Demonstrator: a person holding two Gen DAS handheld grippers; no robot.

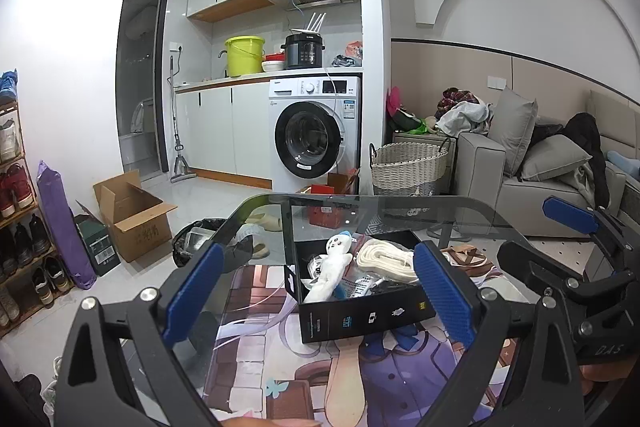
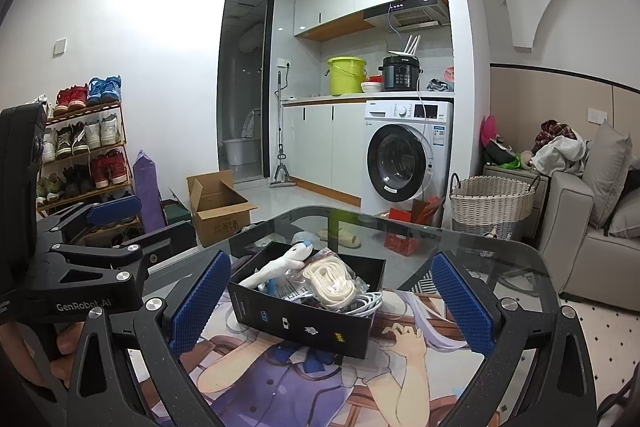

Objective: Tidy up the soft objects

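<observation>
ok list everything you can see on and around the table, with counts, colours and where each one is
black box: one, on the glass table
plush toy: one, white, in box
rope coil: one, cream, in box
mat: one, purple cartoon print, under box
wicker basket: one, beige, by sofa
washing machine: one, white, under counter
bucket: one, lime green, on counter
cardboard box: one, brown, on floor
left tongs: blue pads, open
right tongs: blue pads, open

Glossy glass table [image 2: 500,259], matt black cardboard box [image 2: 304,323], fuzzy plush toy [image 2: 276,269]
</observation>
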